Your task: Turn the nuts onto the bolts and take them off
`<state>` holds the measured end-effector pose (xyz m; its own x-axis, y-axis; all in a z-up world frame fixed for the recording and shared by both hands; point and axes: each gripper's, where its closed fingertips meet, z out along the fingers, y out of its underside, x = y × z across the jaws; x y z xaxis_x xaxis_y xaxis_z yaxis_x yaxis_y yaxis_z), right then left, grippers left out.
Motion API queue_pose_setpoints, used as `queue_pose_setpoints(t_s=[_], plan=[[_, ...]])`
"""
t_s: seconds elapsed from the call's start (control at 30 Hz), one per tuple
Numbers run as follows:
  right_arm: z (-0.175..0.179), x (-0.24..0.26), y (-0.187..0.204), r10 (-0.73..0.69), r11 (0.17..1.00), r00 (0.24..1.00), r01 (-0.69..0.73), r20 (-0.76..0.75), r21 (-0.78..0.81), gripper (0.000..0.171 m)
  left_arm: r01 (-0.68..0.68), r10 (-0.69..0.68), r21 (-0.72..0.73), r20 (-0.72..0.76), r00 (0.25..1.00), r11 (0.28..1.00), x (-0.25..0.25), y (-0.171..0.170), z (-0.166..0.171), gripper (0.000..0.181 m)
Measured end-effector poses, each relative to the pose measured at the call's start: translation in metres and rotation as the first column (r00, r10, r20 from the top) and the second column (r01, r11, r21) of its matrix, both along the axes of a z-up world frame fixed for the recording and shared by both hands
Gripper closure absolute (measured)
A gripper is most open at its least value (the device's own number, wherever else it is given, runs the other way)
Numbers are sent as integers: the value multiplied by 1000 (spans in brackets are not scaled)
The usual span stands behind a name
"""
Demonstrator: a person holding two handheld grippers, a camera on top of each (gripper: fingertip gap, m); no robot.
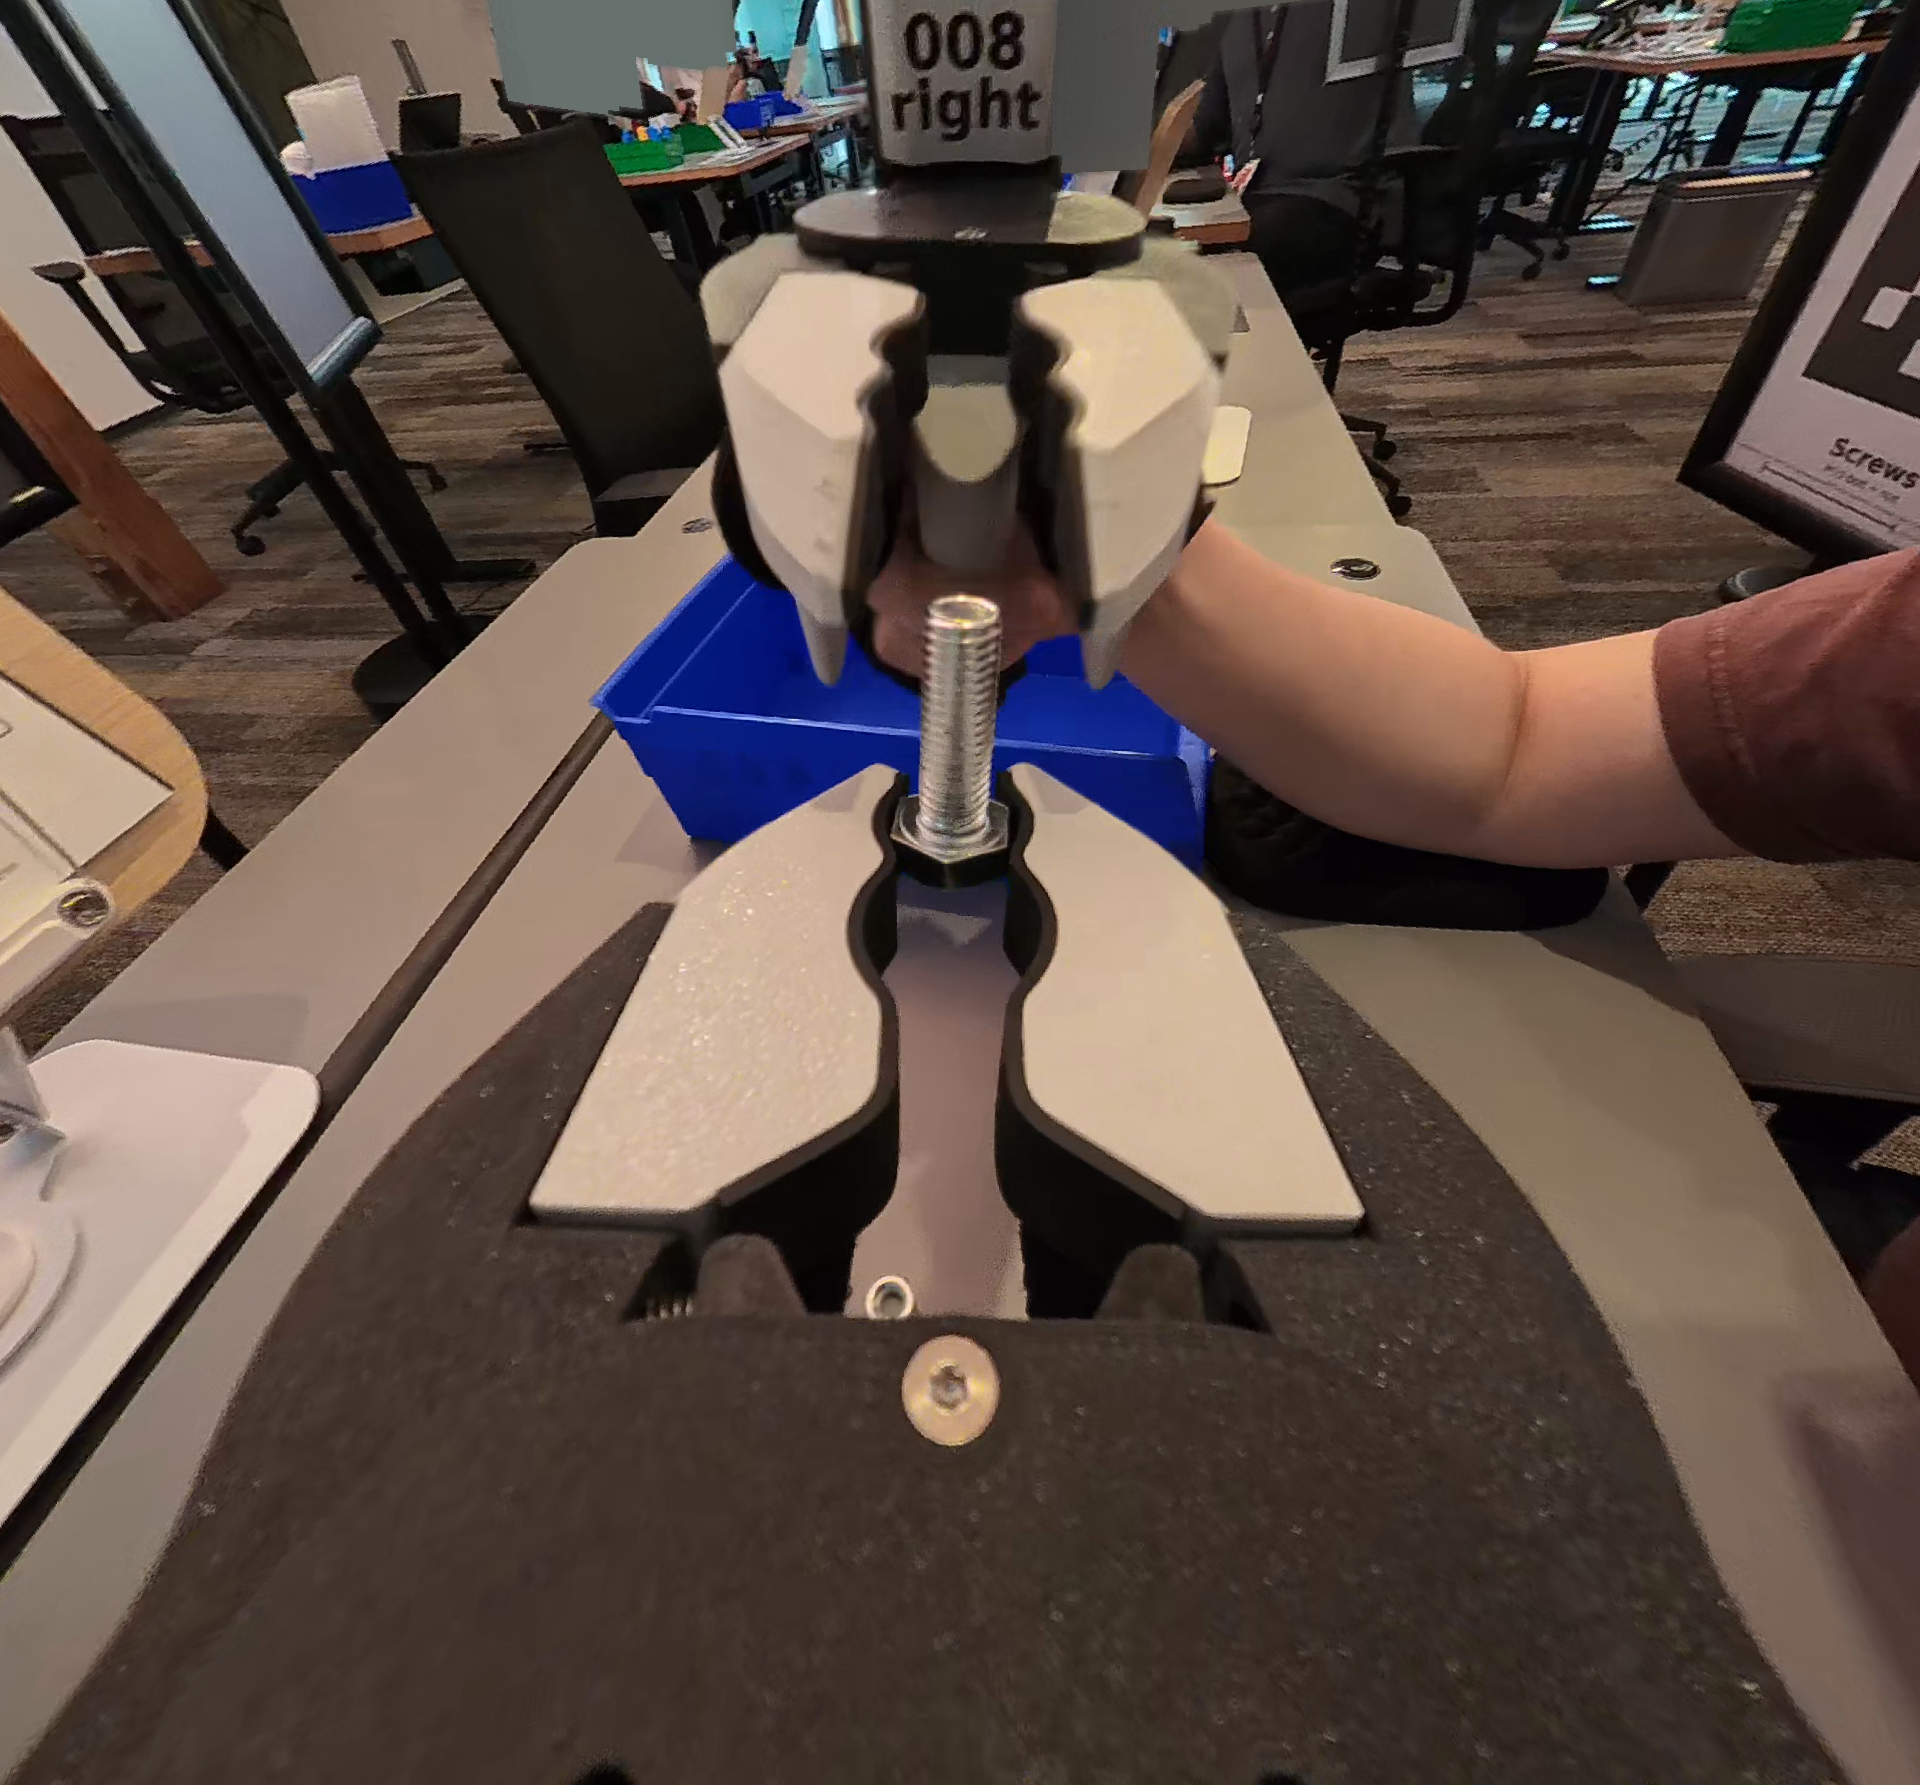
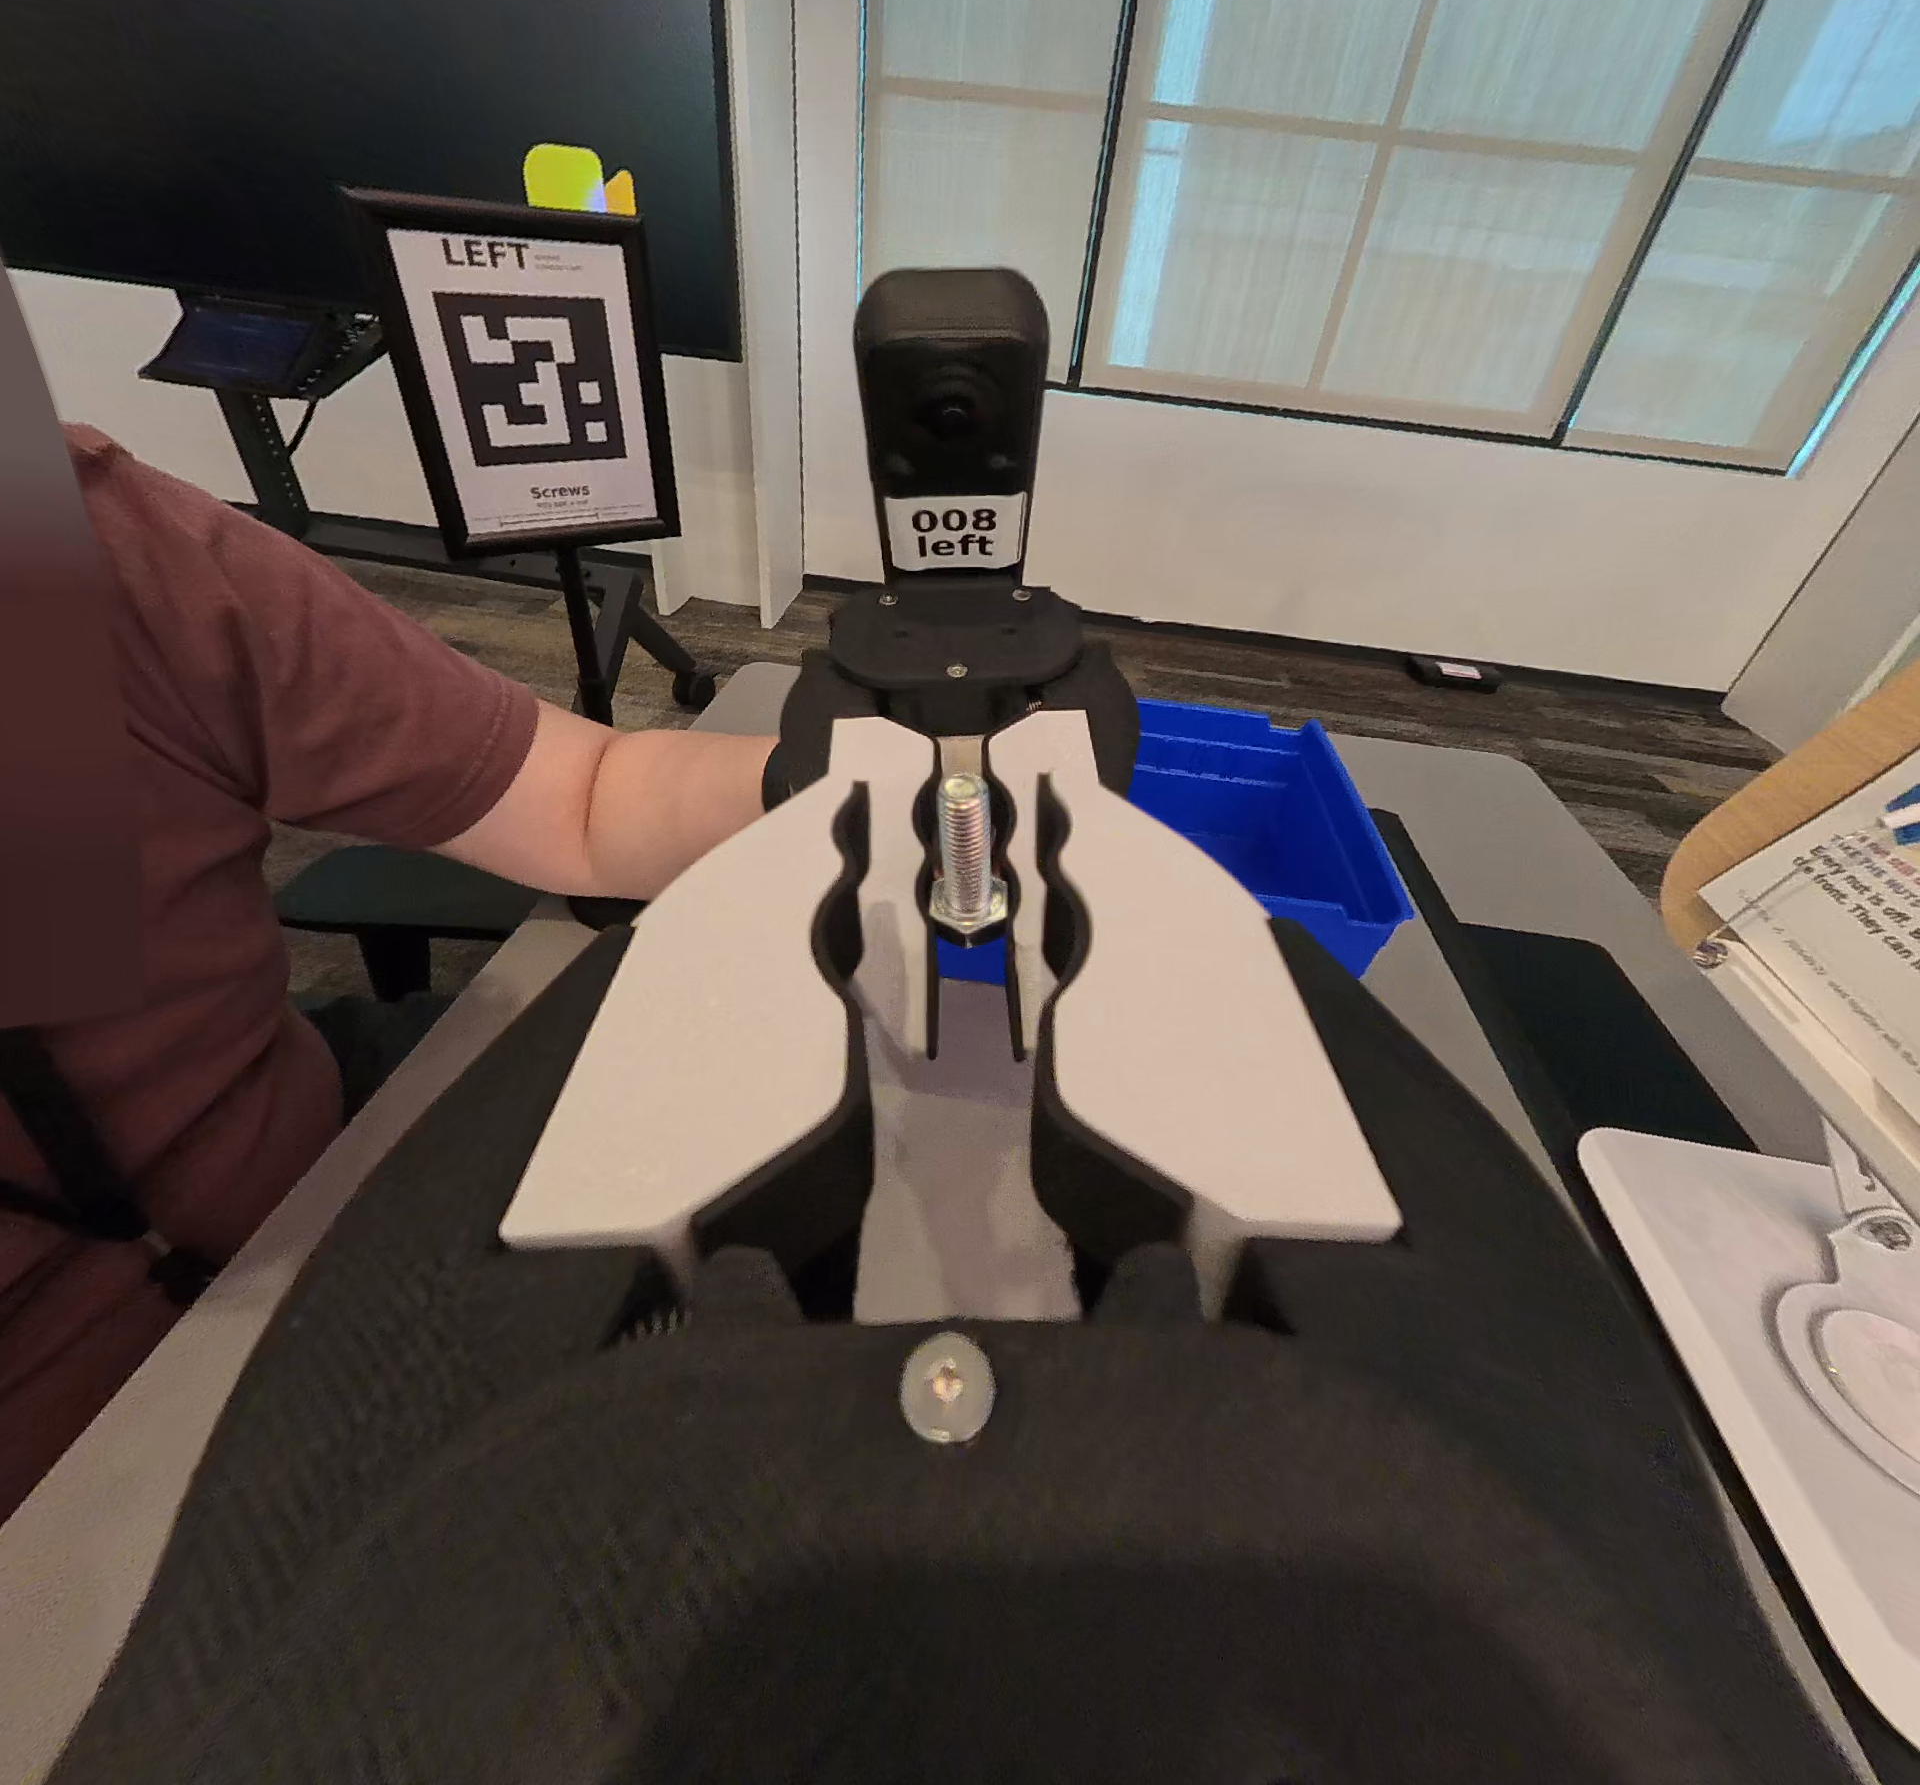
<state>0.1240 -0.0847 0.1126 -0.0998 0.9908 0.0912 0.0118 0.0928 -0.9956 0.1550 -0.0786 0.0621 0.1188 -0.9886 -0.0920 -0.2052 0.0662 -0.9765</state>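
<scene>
Silver threads mark the bolt (image 1: 958, 717), which stands roughly upright between the two tools, above the grey table (image 1: 416, 852) and in front of a blue bin (image 1: 727, 748); its lower end sits at the fingertips of the left gripper (image 1: 951, 790), clenched on it there. A silver hex piece (image 1: 945, 816) rings the bolt right at that grip, with something dark and hex-shaped just below it; I cannot tell whether the silver piece is a nut run fully down or part of the head.

Facing it from the far side, the right gripper (image 1: 966, 665) is released; its fingers stand on either side of the upper shaft without touching it, and nothing is held between them.

My reading is that the hex piece is the nut and the step in hand is taking it off; if so, the right gripper should drop along the shaft until its notched pads sit level with the hex flats, then close squarely on two opposite flats rather than on the threads. The left gripper should hold firm so the bolt does not spin with the nut; the turning axis should stay in line with the shaft, since a tilted pull could bind the threads; short turns with a fresh grip each time seem safest.
</scene>
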Motion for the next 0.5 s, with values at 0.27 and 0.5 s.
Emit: queue_pose_setpoints(t_s=[0.27,0.5], plan=[[-59,5,44,-275,961,898,249,343,120,143,-227,227,31,-11,974,973,-59,41,26,166],[-187,-13,34,-194,979,570,60,799,195,145,-414,414,18,-21,910,910,-150,61,53,166]])
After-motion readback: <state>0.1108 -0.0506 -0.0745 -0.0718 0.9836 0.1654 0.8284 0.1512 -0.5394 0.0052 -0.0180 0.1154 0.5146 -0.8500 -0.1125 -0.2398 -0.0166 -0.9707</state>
